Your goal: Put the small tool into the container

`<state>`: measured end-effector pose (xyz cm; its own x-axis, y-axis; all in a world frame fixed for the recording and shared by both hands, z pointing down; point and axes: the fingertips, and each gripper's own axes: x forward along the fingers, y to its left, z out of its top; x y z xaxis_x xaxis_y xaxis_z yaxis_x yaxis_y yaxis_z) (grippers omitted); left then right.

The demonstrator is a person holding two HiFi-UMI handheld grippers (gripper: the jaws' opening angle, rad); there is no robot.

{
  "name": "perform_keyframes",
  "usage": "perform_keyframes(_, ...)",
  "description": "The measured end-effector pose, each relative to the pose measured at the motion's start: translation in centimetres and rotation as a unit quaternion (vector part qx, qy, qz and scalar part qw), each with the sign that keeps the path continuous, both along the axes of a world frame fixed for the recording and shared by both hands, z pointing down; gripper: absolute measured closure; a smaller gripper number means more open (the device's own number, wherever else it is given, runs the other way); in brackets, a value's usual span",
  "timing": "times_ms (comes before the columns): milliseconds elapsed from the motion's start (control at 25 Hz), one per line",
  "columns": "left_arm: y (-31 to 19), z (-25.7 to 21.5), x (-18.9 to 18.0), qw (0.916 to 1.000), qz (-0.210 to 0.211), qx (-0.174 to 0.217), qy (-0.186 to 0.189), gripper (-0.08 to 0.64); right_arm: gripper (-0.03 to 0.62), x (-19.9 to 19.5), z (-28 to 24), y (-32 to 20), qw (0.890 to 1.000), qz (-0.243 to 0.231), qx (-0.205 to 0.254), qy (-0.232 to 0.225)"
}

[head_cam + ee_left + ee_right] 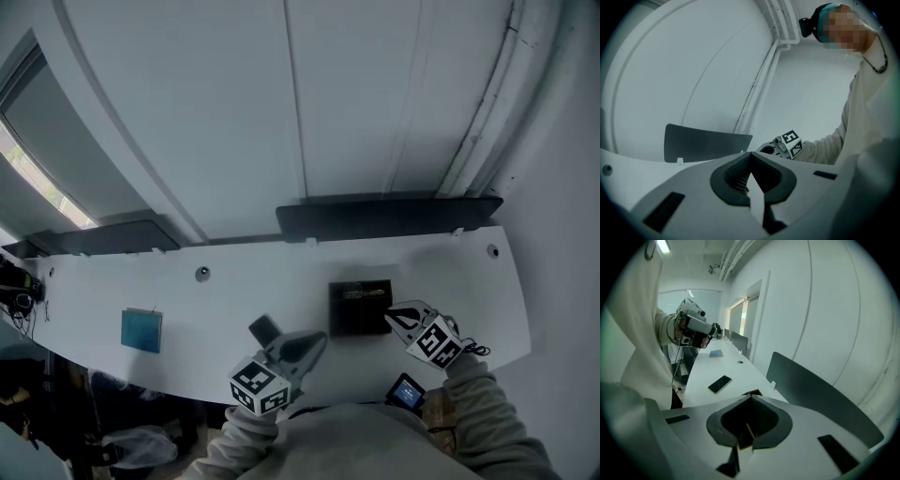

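A black open box (361, 309) stands on the white desk (234, 291), and a thin pale object (362, 293) lies inside near its far wall. My right gripper (394, 317) hangs just right of the box, above its edge, and its jaws are shut with nothing clamped. In the right gripper view the right gripper (751, 398) has its tips together, and only a corner of the box (753, 393) peeks over them. My left gripper (317, 343) hovers left of the box, near the desk's front edge. The left gripper (750, 154) is shut and holds nothing.
A dark phone (265, 330) lies on the desk beside the left gripper, and a blue notebook (142, 330) sits further left. Dark partition panels (384, 217) line the desk's far edge against the white wall. A small lit screen (407, 392) shows near my right sleeve.
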<state>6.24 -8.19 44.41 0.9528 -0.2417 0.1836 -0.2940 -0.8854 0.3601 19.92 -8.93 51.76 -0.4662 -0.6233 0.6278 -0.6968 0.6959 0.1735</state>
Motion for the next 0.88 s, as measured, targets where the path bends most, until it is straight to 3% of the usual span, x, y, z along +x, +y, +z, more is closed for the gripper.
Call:
perform_keyframes(240, 0.5, 0.9, 0.6, 0.9998, 0.009, 0.004, -0.018, 0.558, 0.571, -0.2, -2.2, 0.7, 0.999, 0.018, 0.02, -0.022)
perform_keyframes(440, -0.7, 0.5, 1.4, 0.9982, -0.002, 0.032, -0.05, 0.56, 0.571, -0.4, -6.4, 2.5, 0.996, 0.029, 0.043, -0.075)
perform_keyframes(680, -1.3, -0.8, 1.9, 0.9984, -0.001, 0.041, -0.038, 0.56, 0.572, 0.6, -9.5, 3.6, 0.99, 0.065, 0.087, -0.091)
perform_keyframes(880, -0.5, -0.4, 2.7, 0.9986, 0.014, 0.038, -0.035, 0.56, 0.572, 0.7, -9.3, 4.0, 0.988, 0.077, 0.086, -0.099)
